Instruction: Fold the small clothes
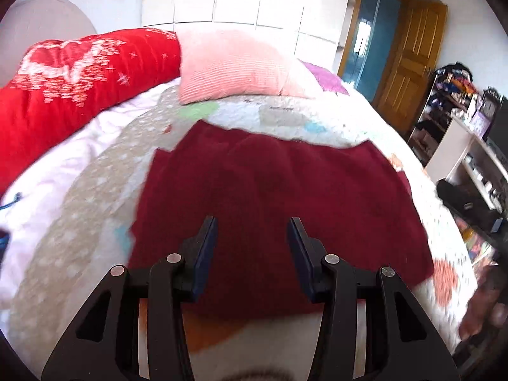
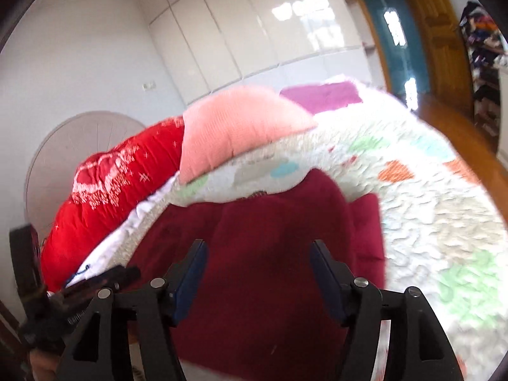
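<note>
A dark red garment [image 1: 279,190] lies spread flat on the patterned quilt [image 1: 285,114] of a bed. My left gripper [image 1: 252,225] is open and empty, held above the garment's near part. In the right wrist view the same garment [image 2: 263,231] lies below my right gripper [image 2: 258,247], which is open and empty. Its right side shows a folded flap or sleeve [image 2: 368,235]. The left gripper's black body [image 2: 104,281] shows at the lower left of the right wrist view.
A pink pillow [image 1: 235,63] and a red duvet [image 1: 73,79] lie at the head of the bed. A purple cloth [image 2: 320,95] lies behind the pillow. Shelves with clutter [image 1: 470,133] stand right of the bed, near a wooden door [image 1: 409,63].
</note>
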Tool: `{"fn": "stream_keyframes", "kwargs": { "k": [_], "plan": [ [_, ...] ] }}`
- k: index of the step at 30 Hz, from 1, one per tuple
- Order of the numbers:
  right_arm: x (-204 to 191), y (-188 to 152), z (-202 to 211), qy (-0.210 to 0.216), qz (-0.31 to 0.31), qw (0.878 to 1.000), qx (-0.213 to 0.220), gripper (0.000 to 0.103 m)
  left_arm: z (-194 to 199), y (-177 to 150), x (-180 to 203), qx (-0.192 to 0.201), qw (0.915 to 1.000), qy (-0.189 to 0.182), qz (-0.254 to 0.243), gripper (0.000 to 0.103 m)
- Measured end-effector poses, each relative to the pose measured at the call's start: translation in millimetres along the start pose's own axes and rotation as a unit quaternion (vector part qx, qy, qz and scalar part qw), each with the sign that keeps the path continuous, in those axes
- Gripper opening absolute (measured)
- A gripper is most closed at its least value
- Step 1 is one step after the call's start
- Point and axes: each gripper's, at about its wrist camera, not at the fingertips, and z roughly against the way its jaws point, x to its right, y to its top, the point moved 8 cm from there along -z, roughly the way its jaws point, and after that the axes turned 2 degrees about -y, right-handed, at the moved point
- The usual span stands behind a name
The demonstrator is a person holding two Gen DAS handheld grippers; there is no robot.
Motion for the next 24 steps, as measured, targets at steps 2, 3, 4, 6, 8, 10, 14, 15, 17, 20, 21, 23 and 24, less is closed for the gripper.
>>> {"fn": "stream_keyframes", "kwargs": {
  "k": [2,3,4,6,8,10,14,15,17,20,21,23,24],
  "plan": [
    [-20.5,-4.8,23.8,0.003,0.006,1.000,-0.005,0.068,19.1,1.3,-7.3,0.020,0.9998,0.004,0.003,0.045],
    [-33.6,-6.3,36.9,0.009,0.018,1.000,-0.002,0.068,27.7,1.6,-11.1,0.029,0.9995,0.010,0.005,0.045],
    [-41.5,-7.4,47.3,0.007,0.028,1.000,0.007,0.068,36.2,0.7,-15.8,0.031,0.9993,0.021,0.004,0.045],
    [-60.5,-10.8,67.6,-0.009,0.042,0.999,0.029,0.069,47.6,-2.1,-21.3,0.034,0.9991,0.024,0.008,0.045],
    [-70.3,-18.4,77.3,-0.006,0.032,0.999,0.022,0.069,61.3,-3.2,-24.6,0.041,0.9989,0.018,0.011,0.045],
    [-78.1,-24.5,80.7,0.004,0.029,1.000,0.006,0.069,73.7,-0.9,-28.8,0.059,0.9979,0.026,0.008,0.045],
    [-89.5,-28.8,90.8,-0.021,0.055,0.998,0.003,0.069,77.9,6.5,-35.2,0.068,0.9972,0.031,0.002,0.045],
    [-92.6,-29.1,92.5,-0.020,0.060,0.998,0.002,0.069,77.3,8.9,-36.5,0.071,0.9970,0.031,0.000,0.045],
    [-94.0,-29.7,93.6,-0.021,0.064,0.998,0.002,0.073,69.6,16.0,-38.2,0.075,0.9965,0.035,-0.012,0.046],
    [-89.5,-29.5,84.8,-0.037,0.064,0.997,-0.001,0.075,52.1,22.7,-41.7,0.069,0.9968,0.036,-0.018,0.046],
    [-87.4,-29.2,79.8,-0.040,0.063,0.997,-0.004,0.075,43.7,25.1,-43.5,0.062,0.9975,0.031,-0.015,0.046],
    [-83.6,-27.5,64.2,-0.050,0.067,0.996,-0.009,0.075,30.1,28.6,-45.8,0.055,0.9981,0.026,-0.013,0.046],
    [-81.3,-25.8,56.6,-0.056,0.072,0.996,-0.010,0.075,24.5,30.0,-46.9,0.053,0.9982,0.025,-0.014,0.046]
  ]
}}
